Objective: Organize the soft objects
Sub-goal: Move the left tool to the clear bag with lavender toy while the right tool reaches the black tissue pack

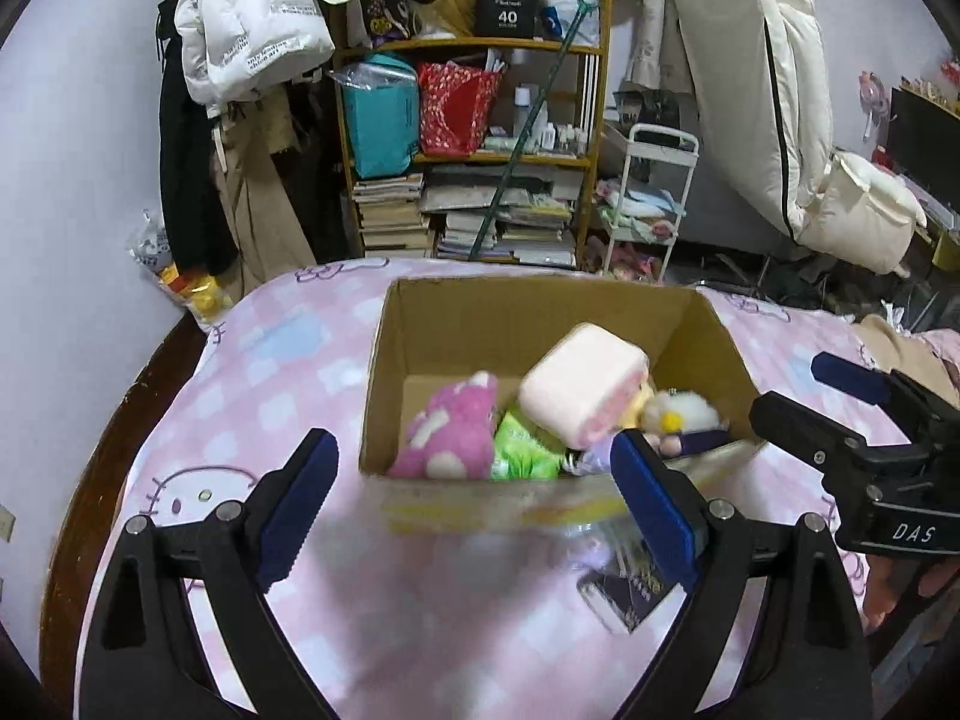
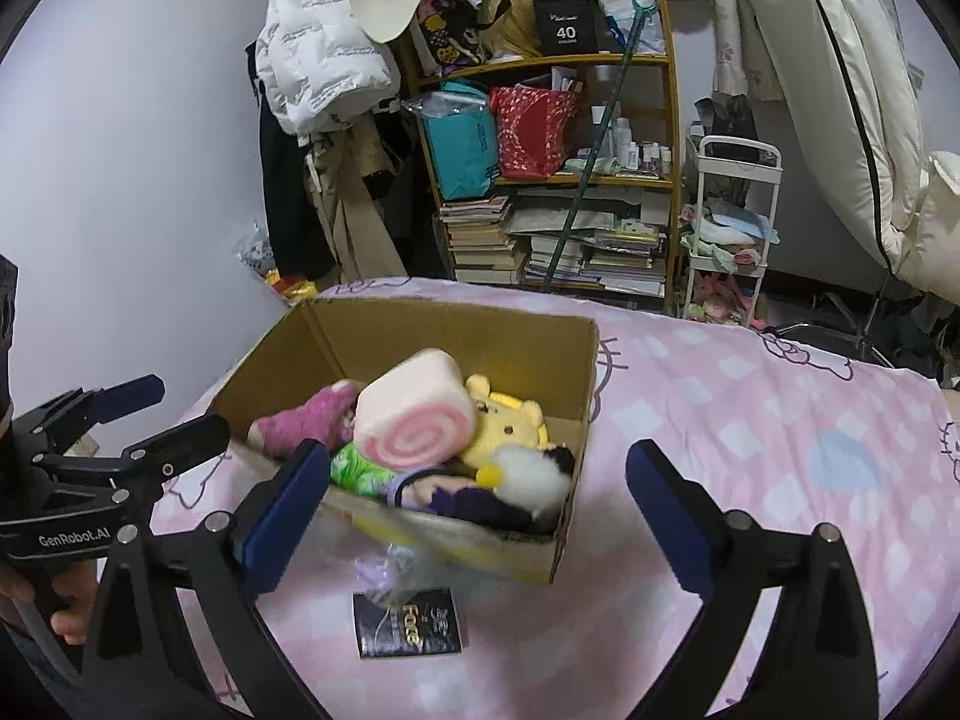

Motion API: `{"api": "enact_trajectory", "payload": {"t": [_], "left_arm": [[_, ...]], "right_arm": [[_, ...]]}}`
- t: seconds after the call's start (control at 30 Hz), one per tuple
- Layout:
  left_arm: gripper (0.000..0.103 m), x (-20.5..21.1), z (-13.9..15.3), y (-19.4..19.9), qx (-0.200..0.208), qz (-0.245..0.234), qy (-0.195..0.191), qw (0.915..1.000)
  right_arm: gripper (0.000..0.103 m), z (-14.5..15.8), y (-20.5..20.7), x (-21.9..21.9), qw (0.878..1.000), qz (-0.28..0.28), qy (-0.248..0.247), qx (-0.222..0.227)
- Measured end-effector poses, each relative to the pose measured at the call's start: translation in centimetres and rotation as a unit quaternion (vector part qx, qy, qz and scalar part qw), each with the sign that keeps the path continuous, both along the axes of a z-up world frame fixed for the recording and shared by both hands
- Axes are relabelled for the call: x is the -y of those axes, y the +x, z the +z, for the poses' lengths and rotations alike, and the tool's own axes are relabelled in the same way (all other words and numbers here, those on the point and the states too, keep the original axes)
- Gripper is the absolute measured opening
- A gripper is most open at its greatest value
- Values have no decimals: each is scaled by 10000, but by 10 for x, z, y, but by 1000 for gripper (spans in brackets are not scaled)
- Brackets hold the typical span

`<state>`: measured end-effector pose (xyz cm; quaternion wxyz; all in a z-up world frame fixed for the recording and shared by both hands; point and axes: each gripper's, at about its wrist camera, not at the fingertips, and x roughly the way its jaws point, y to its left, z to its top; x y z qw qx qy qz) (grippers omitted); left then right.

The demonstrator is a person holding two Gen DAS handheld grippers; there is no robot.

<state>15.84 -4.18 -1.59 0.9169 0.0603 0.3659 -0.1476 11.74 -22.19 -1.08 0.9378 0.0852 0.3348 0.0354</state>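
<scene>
An open cardboard box (image 1: 528, 312) (image 2: 420, 324) sits on the pink checked bedspread. Inside lie a pink swirl roll plush (image 1: 585, 390) (image 2: 414, 420), a magenta spotted plush (image 1: 450, 426) (image 2: 306, 420), a green packet (image 1: 522, 450) (image 2: 357, 471), a yellow bear plush (image 2: 507, 426) and a white-and-purple doll (image 1: 684, 420) (image 2: 516, 489). My left gripper (image 1: 474, 504) is open and empty in front of the box; it also shows in the right wrist view (image 2: 174, 414). My right gripper (image 2: 480, 516) is open and empty at the box's near corner; it shows in the left wrist view (image 1: 822, 396).
A small black packet (image 2: 411, 624) (image 1: 630, 594) and a clear wrapper (image 2: 396, 570) lie on the bedspread (image 2: 750, 420) before the box. Behind the bed stand a cluttered wooden shelf (image 1: 474, 150), hanging coats (image 1: 252, 30) and a white trolley (image 1: 648, 204).
</scene>
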Motion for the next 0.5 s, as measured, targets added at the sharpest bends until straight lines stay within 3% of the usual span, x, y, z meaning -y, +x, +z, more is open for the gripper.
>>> {"api": "enact_trajectory", "payload": {"t": [0.2, 0.5], "left_arm": [[91, 3, -2, -16, -104, -81, 243, 9996], [91, 2, -19, -25, -455, -152, 283, 9984]], "right_arm": [[103, -7, -12, -8, 9998, 47, -59, -176], [103, -29, -22, -24, 9981, 258, -94, -545]]}}
